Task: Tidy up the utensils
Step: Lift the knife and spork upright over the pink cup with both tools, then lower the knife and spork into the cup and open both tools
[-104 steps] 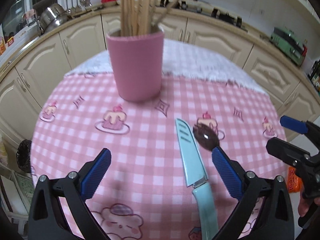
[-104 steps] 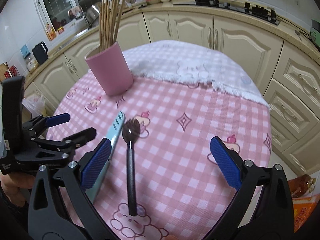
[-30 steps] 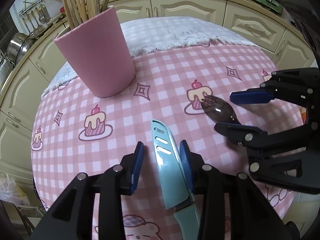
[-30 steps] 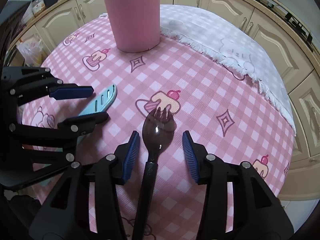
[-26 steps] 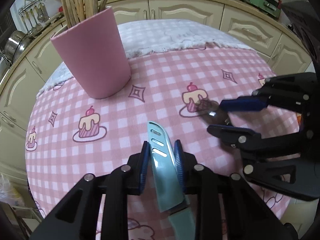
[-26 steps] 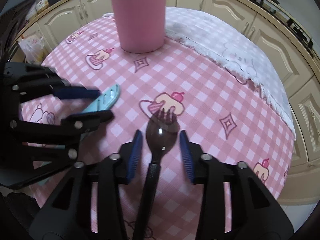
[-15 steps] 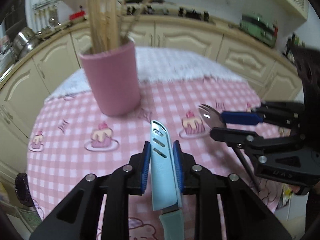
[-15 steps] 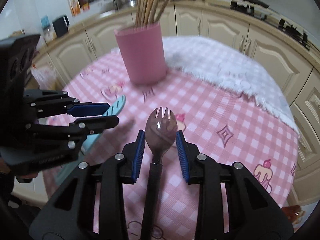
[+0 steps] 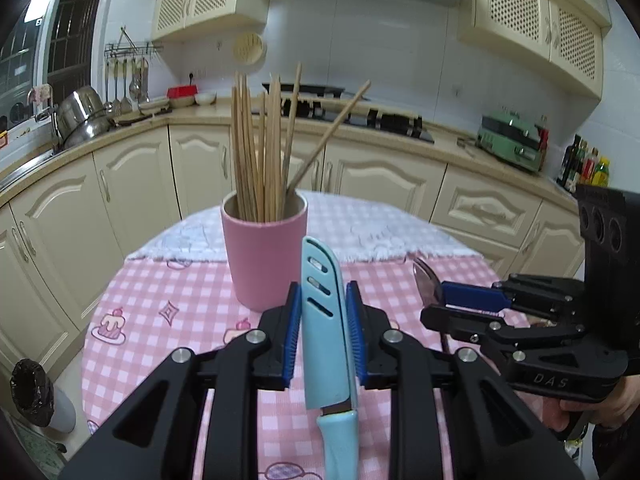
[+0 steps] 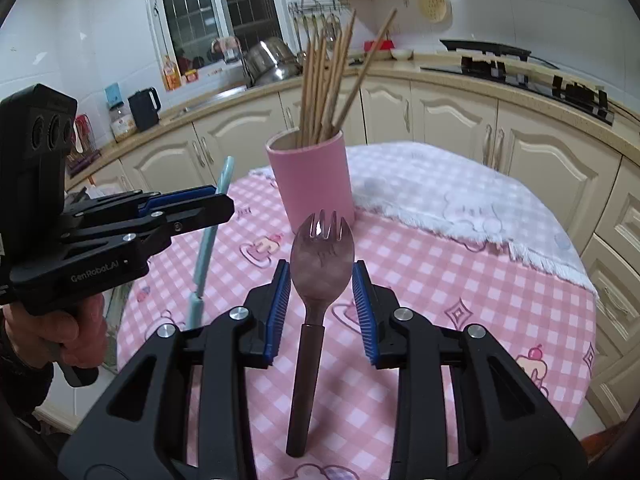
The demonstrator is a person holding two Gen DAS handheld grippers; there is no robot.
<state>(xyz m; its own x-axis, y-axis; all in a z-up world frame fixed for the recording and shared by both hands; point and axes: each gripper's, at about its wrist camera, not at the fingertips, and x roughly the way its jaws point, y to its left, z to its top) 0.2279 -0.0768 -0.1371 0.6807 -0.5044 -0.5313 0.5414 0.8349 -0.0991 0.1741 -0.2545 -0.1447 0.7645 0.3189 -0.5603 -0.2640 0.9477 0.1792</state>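
Knife [image 9: 324,320] light blue, slotted blade, clamped in left gripper [image 9: 323,320]; right gripper [image 10: 322,292] clamps brown spork [image 10: 320,256].

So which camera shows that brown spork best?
The right wrist view: the spork faces it fully, tines to handle, clamped in the right gripper. The left wrist view catches only its tines edge-on.

A home kitchen is showing here. Cream raised-panel base cabinets [image 9: 132,184] are curving under a beige countertop [image 9: 192,119], with lattice-front wall cupboards [image 9: 532,12] hanging above. A black gas hob [image 10: 516,72] is sitting on the counter, ladles are dangling from a metal wall rack [image 9: 128,72], and steel pots [image 9: 80,116] are stacking up beside a dark barred window [image 10: 216,8]. A round table in pink gingham cake-print cloth [image 10: 460,280] is standing in the middle.
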